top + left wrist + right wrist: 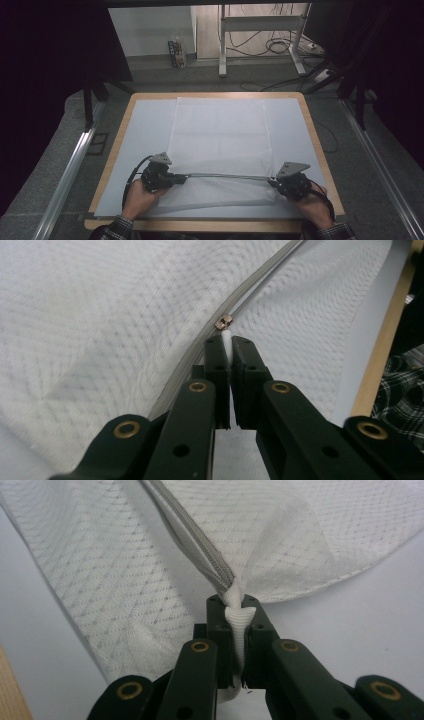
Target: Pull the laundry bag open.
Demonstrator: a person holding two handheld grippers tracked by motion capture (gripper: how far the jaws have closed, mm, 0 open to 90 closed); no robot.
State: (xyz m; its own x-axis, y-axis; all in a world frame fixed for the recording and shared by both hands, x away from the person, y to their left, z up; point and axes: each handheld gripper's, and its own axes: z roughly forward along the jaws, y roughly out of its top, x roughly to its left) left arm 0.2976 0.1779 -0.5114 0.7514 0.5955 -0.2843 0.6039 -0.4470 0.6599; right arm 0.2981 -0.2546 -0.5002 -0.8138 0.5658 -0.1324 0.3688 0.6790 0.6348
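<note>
The white mesh bag [220,145] lies flat on the bench [310,125]; the left claw [228,347] is clamped on the white tab behind the zipper slider [223,321], the right claw [235,605] on the bag's gathered end; the zipper [225,175] is stretched taut between them, apparently still to be run.

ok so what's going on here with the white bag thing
A person is working on a white mesh bag that lies flat on a table, a two-jaw gripper in each hand. The left gripper is shut on the white pull tab of the zipper slider. The right gripper is shut on the bunched fabric at the other end of the grey zipper, which stretches taut between the two near the front edge of the bag.
</note>
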